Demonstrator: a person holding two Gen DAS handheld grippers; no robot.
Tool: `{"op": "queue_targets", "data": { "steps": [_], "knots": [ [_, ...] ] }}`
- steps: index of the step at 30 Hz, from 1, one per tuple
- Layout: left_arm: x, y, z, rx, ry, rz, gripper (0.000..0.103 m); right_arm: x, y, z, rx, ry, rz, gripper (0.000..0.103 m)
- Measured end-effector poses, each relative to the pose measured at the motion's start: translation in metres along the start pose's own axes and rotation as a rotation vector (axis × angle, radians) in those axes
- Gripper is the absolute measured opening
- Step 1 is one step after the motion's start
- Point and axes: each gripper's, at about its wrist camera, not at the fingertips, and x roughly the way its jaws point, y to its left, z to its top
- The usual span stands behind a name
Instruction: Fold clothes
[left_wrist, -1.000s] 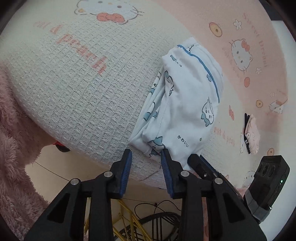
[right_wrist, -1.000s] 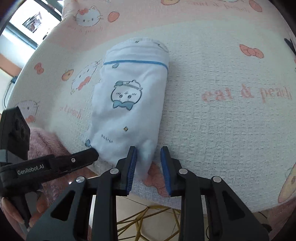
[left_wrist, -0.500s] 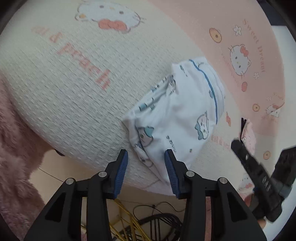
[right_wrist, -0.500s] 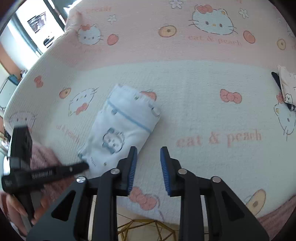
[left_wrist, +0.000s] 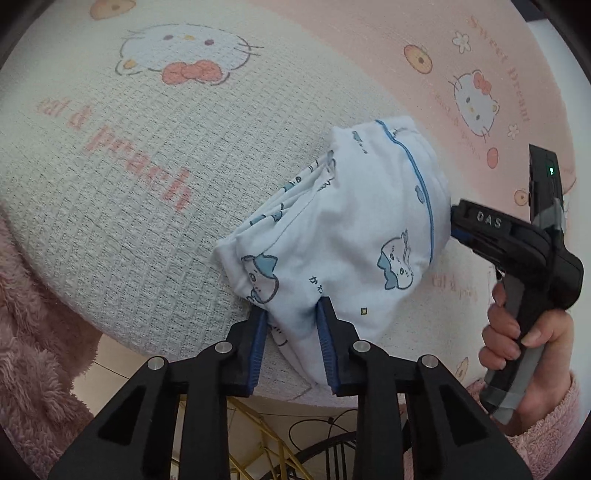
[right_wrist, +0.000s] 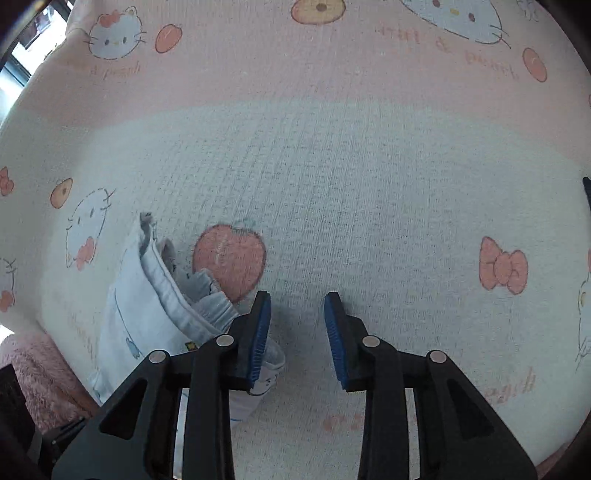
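A folded white garment (left_wrist: 351, 240) with blue cartoon prints and a blue stripe lies near the front edge of the Hello Kitty blanket (left_wrist: 147, 184). My left gripper (left_wrist: 291, 332) has the garment's near end between its blue pads; the jaws are closing and pinch the cloth. In the left wrist view my right gripper (left_wrist: 458, 221), held by a person's hand (left_wrist: 517, 332), touches the garment's far end with its tip. In the right wrist view my right gripper (right_wrist: 298, 299) stands open over bare blanket (right_wrist: 369, 184), with the garment (right_wrist: 140, 321) beside and under its left finger.
The blanket's front edge runs just below the garment, with floor, cables and a yellow wire frame (left_wrist: 251, 424) beneath it. Pink fluffy fabric (left_wrist: 37, 332) fills the left side. A dark object (right_wrist: 587, 192) shows at the right rim.
My left gripper moved onto the garment's near end and closed on it. My right gripper left the near corner and swung to the far end. The garment shifted slightly.
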Motion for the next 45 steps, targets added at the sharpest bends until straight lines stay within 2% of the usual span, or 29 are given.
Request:
{"op": "queue_targets", "data": {
  "steps": [2,6,8,10,13,14,16,17,18,19,21,22,24,25,27,29,31,34,37,39,41,42,43,44,45],
  "knots": [
    [-0.008,0.005,0.011,0.007,-0.029,0.025,0.028,-0.003,-0.004,-0.011,0.027,0.045,0.013,0.031],
    [-0.04,0.032,0.038,-0.082,-0.121,-0.019,0.029,-0.02,0.003,-0.054,0.031,0.142,0.078,0.031],
    [-0.053,0.038,0.04,-0.091,-0.166,-0.047,0.029,-0.038,0.016,-0.079,-0.017,0.1,0.072,0.031],
    [-0.052,0.033,0.037,-0.055,-0.163,-0.063,0.029,-0.057,0.027,-0.098,-0.057,0.021,0.028,0.031],
    [-0.034,-0.002,0.032,0.076,-0.105,-0.094,0.029,-0.077,0.046,-0.102,-0.105,-0.113,0.028,0.031],
    [-0.027,-0.017,0.029,0.129,-0.089,-0.098,0.029,-0.075,0.057,-0.097,-0.155,-0.124,0.029,0.032],
    [-0.025,-0.037,0.021,0.232,-0.067,-0.058,0.029,-0.067,0.082,-0.09,-0.253,-0.132,0.005,0.032],
    [-0.021,-0.042,0.019,0.262,-0.062,-0.013,0.029,-0.061,0.096,-0.087,-0.301,-0.13,-0.021,0.033],
    [-0.011,-0.045,0.021,0.272,-0.052,0.037,0.029,-0.053,0.1,-0.085,-0.327,-0.115,-0.059,0.033],
    [-0.01,-0.039,0.022,0.254,-0.045,0.037,0.029,-0.044,0.104,-0.082,-0.352,-0.1,-0.098,0.033],
    [-0.006,-0.027,0.023,0.218,-0.032,0.038,0.029,-0.037,0.094,-0.082,-0.332,-0.076,-0.091,0.034],
    [-0.005,-0.021,0.024,0.202,-0.026,0.04,0.029,-0.042,0.081,-0.085,-0.296,-0.075,-0.057,0.035],
    [-0.011,-0.02,0.024,0.23,-0.073,0.125,0.025,-0.049,0.064,-0.08,-0.204,-0.066,-0.005,0.035],
    [-0.015,-0.02,0.024,0.243,-0.098,0.168,0.024,-0.062,0.068,-0.079,-0.196,-0.118,-0.005,0.035],
    [-0.024,-0.014,0.027,0.211,-0.151,0.23,0.022,-0.092,0.09,-0.08,-0.304,-0.259,-0.047,0.038],
    [-0.028,-0.007,0.032,0.155,-0.15,0.163,0.023,-0.098,0.11,-0.079,-0.396,-0.265,-0.137,0.038],
    [-0.03,-0.007,0.03,0.151,-0.147,0.12,0.023,-0.084,0.113,-0.074,-0.388,-0.21,-0.153,0.038],
    [-0.021,-0.008,0.022,0.183,-0.111,0.176,0.025,-0.054,0.098,-0.068,-0.31,-0.126,-0.107,0.038],
    [-0.02,-0.009,0.019,0.186,-0.106,0.184,0.025,-0.027,0.082,-0.07,-0.249,-0.07,-0.069,0.038],
    [-0.02,-0.011,0.018,0.19,-0.114,0.192,0.026,-0.035,0.07,-0.066,-0.165,-0.072,-0.006,0.039],
    [-0.028,-0.008,0.016,0.135,-0.155,0.153,0.026,-0.067,0.074,-0.072,-0.178,-0.181,0.054,0.039],
    [-0.034,-0.007,0.015,0.11,-0.18,0.102,0.029,-0.082,0.082,-0.077,-0.227,-0.245,0.04,0.041],
    [-0.039,-0.008,0.015,0.104,-0.193,0.055,0.031,-0.09,0.09,-0.08,-0.273,-0.272,-0.014,0.041],
    [-0.042,-0.01,0.015,0.112,-0.196,0.027,0.038,-0.089,0.095,-0.08,-0.305,-0.258,-0.076,0.041],
    [-0.041,-0.012,0.014,0.123,-0.191,0.011,0.045,-0.084,0.097,-0.08,-0.318,-0.231,-0.103,0.041]
  ]
}}
